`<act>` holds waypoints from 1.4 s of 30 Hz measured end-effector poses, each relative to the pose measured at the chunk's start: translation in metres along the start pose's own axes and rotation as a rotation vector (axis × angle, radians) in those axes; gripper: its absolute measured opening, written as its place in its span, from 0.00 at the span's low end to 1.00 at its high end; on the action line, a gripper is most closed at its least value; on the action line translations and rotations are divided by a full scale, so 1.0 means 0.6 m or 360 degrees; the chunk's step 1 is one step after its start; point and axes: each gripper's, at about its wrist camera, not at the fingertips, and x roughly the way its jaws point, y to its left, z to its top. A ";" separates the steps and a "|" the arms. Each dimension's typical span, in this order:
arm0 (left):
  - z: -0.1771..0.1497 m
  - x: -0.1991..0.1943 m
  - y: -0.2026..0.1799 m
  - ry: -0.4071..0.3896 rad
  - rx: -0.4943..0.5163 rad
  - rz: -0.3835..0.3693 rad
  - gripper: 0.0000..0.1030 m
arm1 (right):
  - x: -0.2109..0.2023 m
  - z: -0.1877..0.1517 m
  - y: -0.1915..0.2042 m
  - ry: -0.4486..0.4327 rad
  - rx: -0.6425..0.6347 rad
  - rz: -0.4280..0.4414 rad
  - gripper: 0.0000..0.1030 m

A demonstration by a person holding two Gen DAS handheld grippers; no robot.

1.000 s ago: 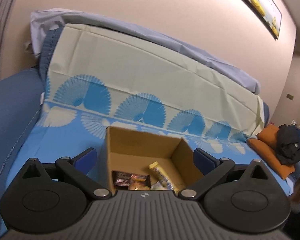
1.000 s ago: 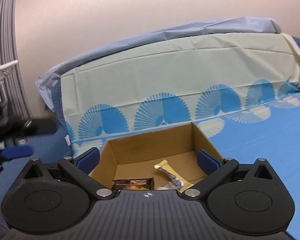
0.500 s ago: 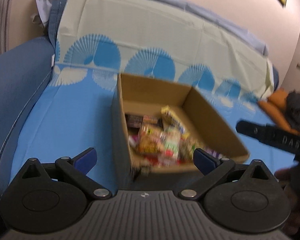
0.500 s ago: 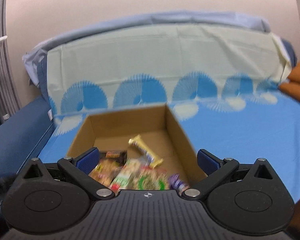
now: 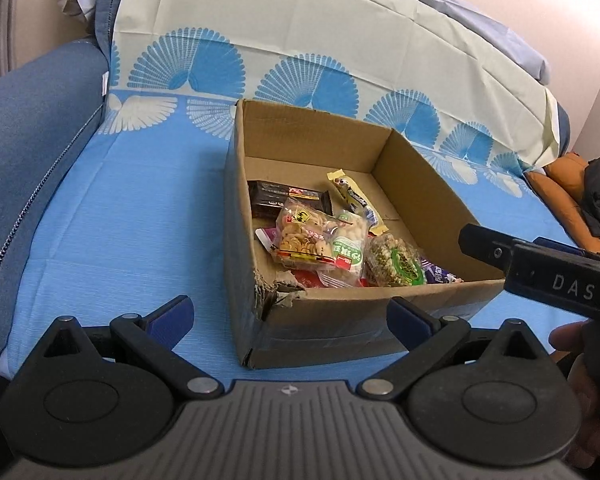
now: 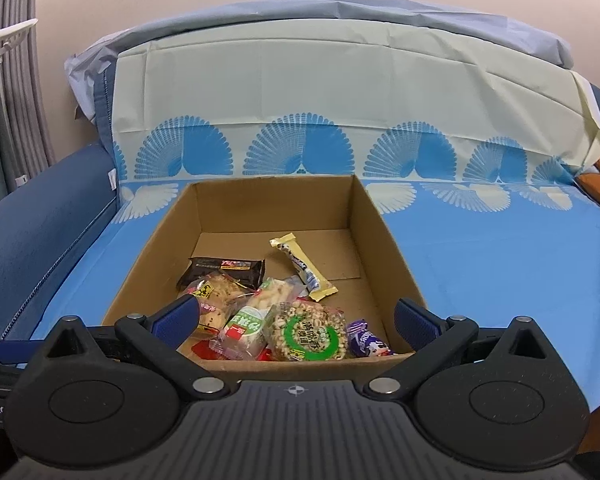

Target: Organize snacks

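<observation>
Blue sofa cover (image 6: 500,264) carries cardboard box (image 6: 384,240); snacks (image 6: 284,320) heaped at its near end. Left gripper (image 5: 290,314) and right gripper (image 6: 296,318) spread wide, empty. Probably take the top packet singly, descending vertically.

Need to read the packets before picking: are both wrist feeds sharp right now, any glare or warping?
Left wrist: sharp, cardboard box and snacks crisp, fisheye bends the edges. Right wrist: equally sharp, green-label packet legible, mild sheen on wrappers, no blur.
</observation>
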 end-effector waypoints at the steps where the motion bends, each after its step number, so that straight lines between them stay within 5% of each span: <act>1: 0.000 0.001 0.001 -0.0002 0.0001 0.0001 0.99 | 0.000 0.000 0.003 -0.0001 -0.0012 0.0001 0.99; 42: -0.005 0.002 -0.010 0.0000 0.0044 -0.0011 0.99 | 0.001 -0.004 0.010 0.0007 -0.0064 -0.0007 0.99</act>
